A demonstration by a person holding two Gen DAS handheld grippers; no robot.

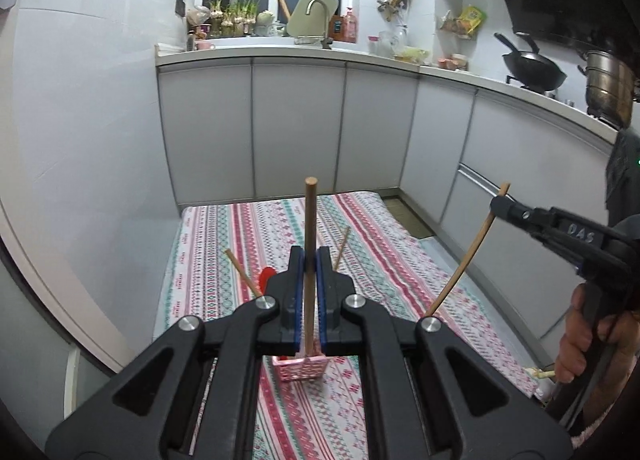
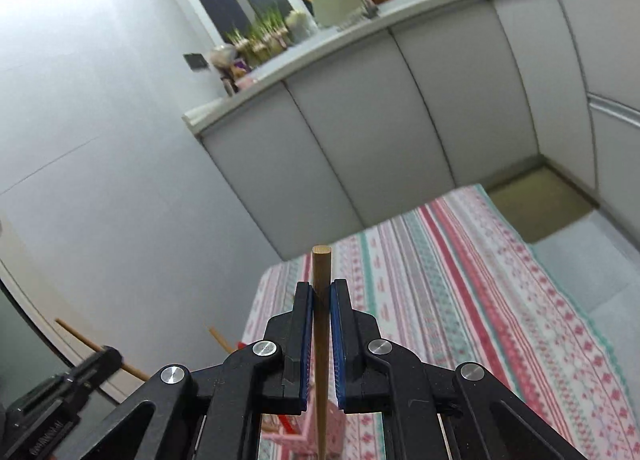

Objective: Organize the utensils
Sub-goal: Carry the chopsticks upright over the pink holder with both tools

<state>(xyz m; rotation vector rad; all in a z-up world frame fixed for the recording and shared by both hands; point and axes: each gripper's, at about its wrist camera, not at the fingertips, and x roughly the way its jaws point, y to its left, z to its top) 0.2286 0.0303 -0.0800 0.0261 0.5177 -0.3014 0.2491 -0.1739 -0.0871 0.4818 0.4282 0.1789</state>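
My left gripper (image 1: 310, 260) is shut on an upright wooden stick (image 1: 310, 219) whose lower end goes down into a pink perforated basket (image 1: 300, 370) on the patterned tablecloth (image 1: 248, 244). Two more wooden handles (image 1: 242, 272) and a red utensil (image 1: 266, 278) lean out of the basket. My right gripper (image 2: 321, 296) is shut on a thin bamboo stick (image 2: 321, 284) above the same basket (image 2: 320, 434). In the left wrist view the right gripper (image 1: 498, 205) shows at the right, holding the bent bamboo stick (image 1: 468, 256).
The table stands against a white wall (image 1: 80, 139) on the left. Grey kitchen cabinets (image 1: 296, 127) and a counter with a sink tap (image 1: 320, 19) lie behind. A wok (image 1: 534, 67) and a steel pot (image 1: 608, 87) sit at the right. A mat covers the floor (image 2: 536, 203).
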